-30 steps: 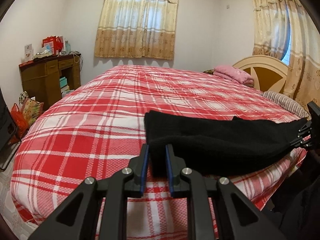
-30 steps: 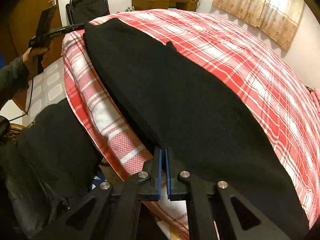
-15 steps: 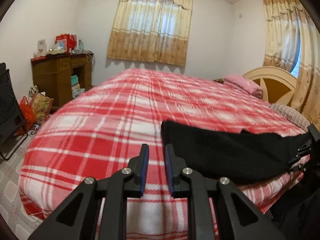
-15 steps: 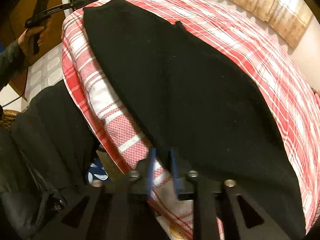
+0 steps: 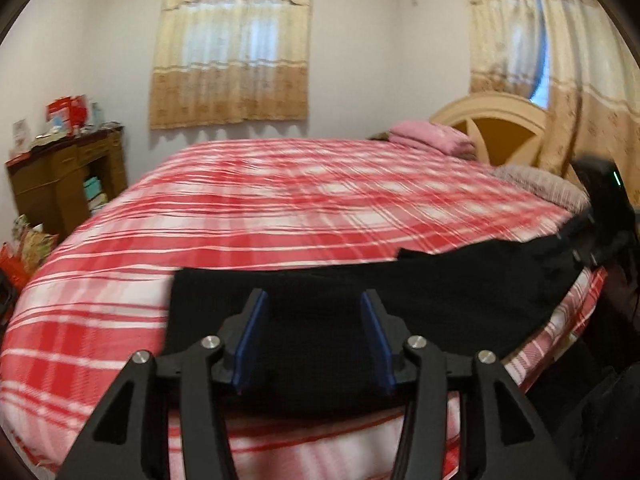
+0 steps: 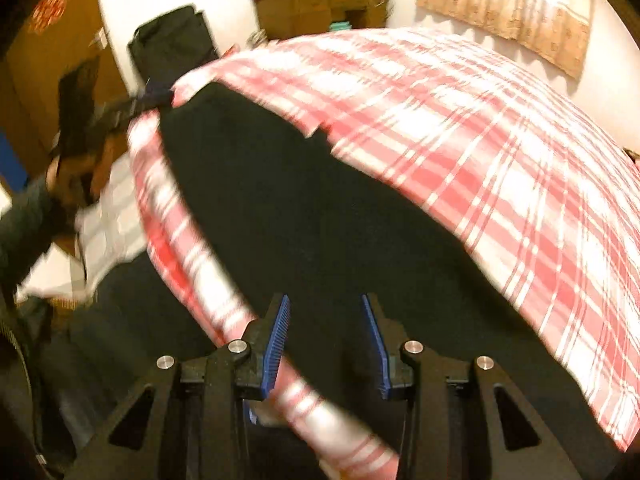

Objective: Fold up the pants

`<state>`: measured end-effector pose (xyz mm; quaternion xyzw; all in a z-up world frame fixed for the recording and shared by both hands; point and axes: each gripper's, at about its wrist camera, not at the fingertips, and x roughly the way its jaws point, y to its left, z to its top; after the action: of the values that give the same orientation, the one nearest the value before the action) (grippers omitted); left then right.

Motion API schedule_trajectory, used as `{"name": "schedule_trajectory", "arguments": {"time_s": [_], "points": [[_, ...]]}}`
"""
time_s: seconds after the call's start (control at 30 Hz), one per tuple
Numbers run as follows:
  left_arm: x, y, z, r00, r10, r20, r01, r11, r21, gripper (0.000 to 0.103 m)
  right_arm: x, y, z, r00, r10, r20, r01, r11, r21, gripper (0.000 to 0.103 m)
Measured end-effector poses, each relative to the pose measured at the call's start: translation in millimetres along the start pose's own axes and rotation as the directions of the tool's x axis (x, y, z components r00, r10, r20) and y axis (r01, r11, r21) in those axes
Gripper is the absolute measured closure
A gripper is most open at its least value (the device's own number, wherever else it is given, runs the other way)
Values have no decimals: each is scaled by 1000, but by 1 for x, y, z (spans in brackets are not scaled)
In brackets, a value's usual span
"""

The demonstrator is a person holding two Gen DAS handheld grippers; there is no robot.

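**Both grippers let go of the black pants**

The left gripper [image 5: 312,336] now stands with its blue-padded fingers [image 5: 249,336] spread wide; a second ago they were nearly together at the near corner of the black pants [image 5: 360,308], and half a second ago they had drawn off to the side of that corner. The cloth lies flat between and beyond the spread fingers, not pinched. The right gripper [image 6: 325,340] has also sprung apart: a second ago its blue pads [image 6: 276,344] were pressed together on the pants' edge, now they stand wide, with black fabric and the bed's near edge showing between them.

The pants [image 6: 320,216] lie as one long band along the near edge of the red plaid bedspread [image 5: 280,208], where they were before. In the right wrist view, the left gripper [image 6: 132,108] appears at the far end of the pants, held in the person's hand [image 6: 76,168]. Beyond the bedspread sit a pink folded blanket [image 5: 432,138], the headboard [image 5: 496,120] and a wooden desk [image 5: 64,176]. Both views are motion-blurred.
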<state>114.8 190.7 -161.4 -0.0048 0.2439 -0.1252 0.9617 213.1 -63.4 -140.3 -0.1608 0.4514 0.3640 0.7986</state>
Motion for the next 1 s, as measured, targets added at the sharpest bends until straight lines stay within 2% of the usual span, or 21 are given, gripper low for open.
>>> {"name": "schedule_trajectory", "arguments": {"time_s": [0.17,0.27,0.4,0.6,0.7,0.73,0.8,0.9,1.0], "points": [[22,-28,-9,998,-5,-57,9,998,65,52,22,-25,45,995,90,37,-94,987,129,64],[27,-35,-16,996,-16,-86,21,997,68,50,45,-32,67,991,130,33,-134,973,189,64],[30,-36,-22,994,-3,-106,8,999,48,50,80,-48,93,966,252,55,-256,911,324,64],[25,-33,-25,995,-7,-104,8,1000,15,50,128,-48,113,932,363,28,-341,843,417,64],[25,-32,-25,995,-10,-100,10,1000,2,50,144,-42,114,919,394,-2,-356,832,427,64],[24,-31,-25,995,-10,-98,9,1000,-3,50,146,-40,114,921,388,-15,-346,837,424,64],[22,-30,-25,996,-8,-92,7,1000,-13,49,149,-37,113,928,371,-25,-328,847,418,94],[23,-29,-22,997,3,-73,-5,1000,-18,37,142,-41,117,935,353,19,-328,845,421,95],[29,-26,-25,995,19,-95,-21,1000,-20,36,140,-47,120,948,317,38,-302,854,423,96]]}}
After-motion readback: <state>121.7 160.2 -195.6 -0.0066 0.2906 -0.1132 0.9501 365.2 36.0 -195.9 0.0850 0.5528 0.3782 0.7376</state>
